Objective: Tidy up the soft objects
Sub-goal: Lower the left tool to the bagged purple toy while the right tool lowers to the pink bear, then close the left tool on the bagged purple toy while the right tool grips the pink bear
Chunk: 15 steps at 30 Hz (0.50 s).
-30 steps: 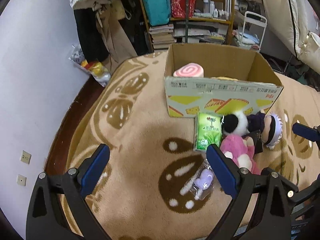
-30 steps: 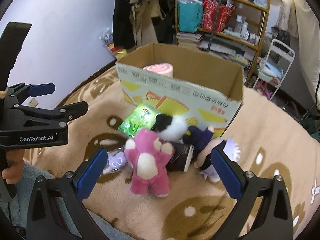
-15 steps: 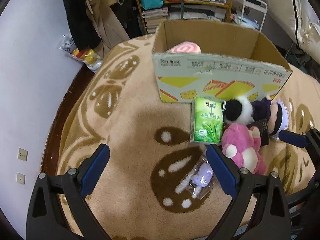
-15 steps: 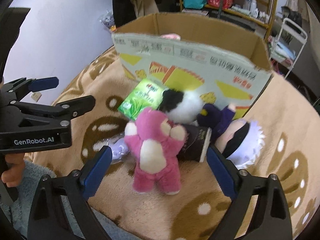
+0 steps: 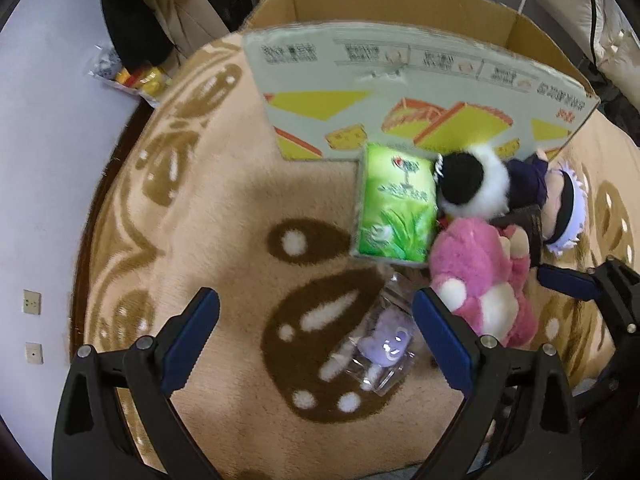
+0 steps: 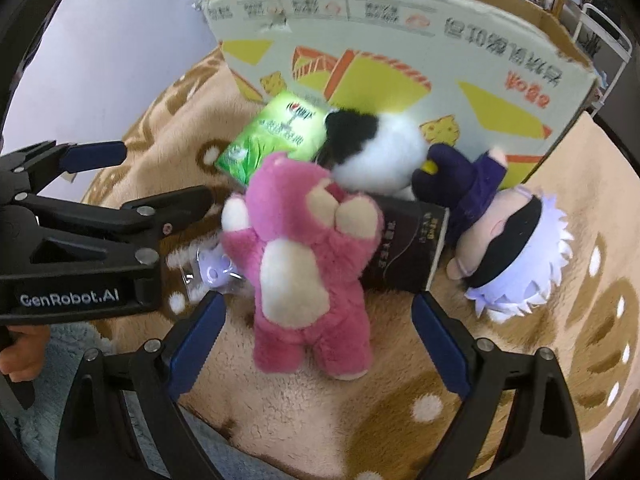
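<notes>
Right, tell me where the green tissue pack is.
The green tissue pack lies on the carpet against the cardboard box's front wall, left of the black-and-white plush and above the pink bear in the left wrist view.

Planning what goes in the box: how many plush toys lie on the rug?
3: pink bear nearest the right gripper, black-and-white plush behind it, white-haired doll to the right. Others may hide inside the box.
</notes>
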### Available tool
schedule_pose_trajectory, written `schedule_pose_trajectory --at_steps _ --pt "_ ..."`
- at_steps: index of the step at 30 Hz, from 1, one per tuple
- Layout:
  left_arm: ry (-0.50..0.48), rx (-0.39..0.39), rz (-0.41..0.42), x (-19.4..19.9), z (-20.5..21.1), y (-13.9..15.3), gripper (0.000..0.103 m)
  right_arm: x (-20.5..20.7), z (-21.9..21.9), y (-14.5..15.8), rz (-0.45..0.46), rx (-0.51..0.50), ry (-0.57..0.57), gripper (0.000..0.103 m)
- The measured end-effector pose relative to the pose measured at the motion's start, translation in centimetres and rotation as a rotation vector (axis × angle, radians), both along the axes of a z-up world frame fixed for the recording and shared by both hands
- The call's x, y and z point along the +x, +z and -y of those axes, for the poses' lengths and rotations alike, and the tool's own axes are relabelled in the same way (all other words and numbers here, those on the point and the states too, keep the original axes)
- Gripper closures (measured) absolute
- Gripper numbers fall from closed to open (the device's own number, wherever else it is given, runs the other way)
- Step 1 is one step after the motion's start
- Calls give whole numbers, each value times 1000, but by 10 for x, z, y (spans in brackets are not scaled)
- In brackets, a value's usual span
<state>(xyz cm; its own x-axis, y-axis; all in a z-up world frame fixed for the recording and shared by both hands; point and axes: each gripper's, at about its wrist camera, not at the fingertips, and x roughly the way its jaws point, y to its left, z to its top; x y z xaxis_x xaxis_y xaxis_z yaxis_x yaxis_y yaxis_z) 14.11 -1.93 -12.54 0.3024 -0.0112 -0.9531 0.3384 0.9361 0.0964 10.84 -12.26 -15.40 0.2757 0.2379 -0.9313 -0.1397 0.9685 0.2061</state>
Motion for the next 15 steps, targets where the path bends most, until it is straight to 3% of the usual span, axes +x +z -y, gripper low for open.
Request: schedule_pose_trajectory --at_steps 4,6,11,15 --pt "-7 19 -43 1 1 -12 7 2 -8 -14 -40 -30 30 29" --pt "-7 20 -69 2 1 -18 7 1 -11 -16 -39 -75 47 43" --pt "-28 -24 -154 5 1 -30 7 -2 -7 -13 -43 -65 51 48" --pt "-62 -11 -170 1 7 -35 7 -6 -6 -11 -52 -82 55 48"
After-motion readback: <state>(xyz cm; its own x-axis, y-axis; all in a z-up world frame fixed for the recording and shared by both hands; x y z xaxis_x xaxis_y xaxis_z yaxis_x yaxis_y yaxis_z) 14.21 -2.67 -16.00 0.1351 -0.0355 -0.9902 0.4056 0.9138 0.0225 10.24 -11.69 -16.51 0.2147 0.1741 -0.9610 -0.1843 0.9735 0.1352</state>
